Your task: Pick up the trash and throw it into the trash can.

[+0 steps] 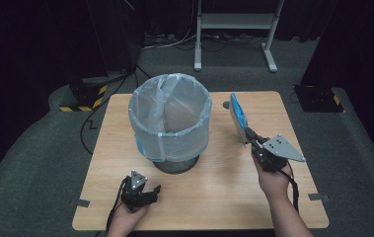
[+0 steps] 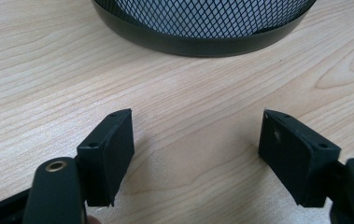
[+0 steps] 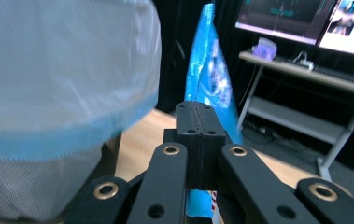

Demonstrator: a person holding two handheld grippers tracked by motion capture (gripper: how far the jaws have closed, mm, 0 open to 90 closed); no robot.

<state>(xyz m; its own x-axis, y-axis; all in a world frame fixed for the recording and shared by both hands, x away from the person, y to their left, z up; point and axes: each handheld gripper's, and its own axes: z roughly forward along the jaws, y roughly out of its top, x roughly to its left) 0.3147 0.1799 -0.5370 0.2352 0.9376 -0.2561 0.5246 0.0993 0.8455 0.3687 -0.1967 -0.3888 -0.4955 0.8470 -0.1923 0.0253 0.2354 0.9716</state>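
A black mesh bin (image 1: 170,123) lined with a pale blue plastic bag stands on the wooden table (image 1: 224,192), left of centre. To its right, my right gripper (image 1: 250,134) holds a flat blue packet (image 1: 237,117) up on edge above the table. In the right gripper view the jaws are shut on the blue packet (image 3: 208,79), with the lined bin (image 3: 58,93) close on the left. My left gripper (image 1: 150,190) rests low near the front edge, open and empty; its fingers (image 2: 111,149) frame bare wood below the bin's base (image 2: 198,39).
Beyond the table's far edge stands a white metal frame (image 1: 234,29) on grey carpet. Black stands with yellow-striped bases (image 1: 83,96) sit at the far left and a dark base (image 1: 317,96) at the far right. Monitors (image 3: 305,23) and a desk show in the right gripper view.
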